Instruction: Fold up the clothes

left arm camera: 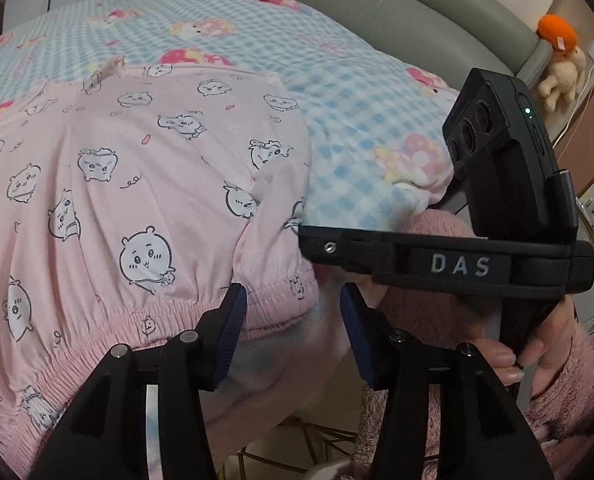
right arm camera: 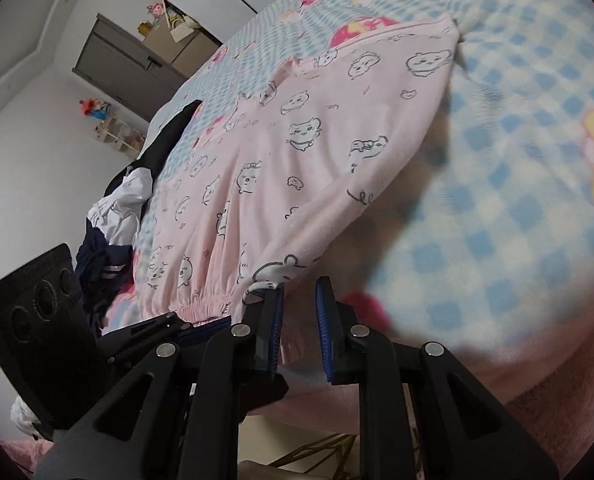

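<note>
Your left gripper (left arm camera: 291, 304) hung spread at the elastic waistband of the pink cartoon-print cotton pyjama trousers (left arm camera: 145, 184), gripping nothing. Those trousers lay flat on the blue-and-white checked blanket (left arm camera: 349, 120). Your right gripper (right arm camera: 300, 300) stood parted too, just beside the waistband corner.

Pink pajama pants (left arm camera: 137, 184) run off the left wrist view's left edge; the checked bedspread (right arm camera: 497, 208) blurs in the right wrist view, its near-right yellow print unreadable.
</note>
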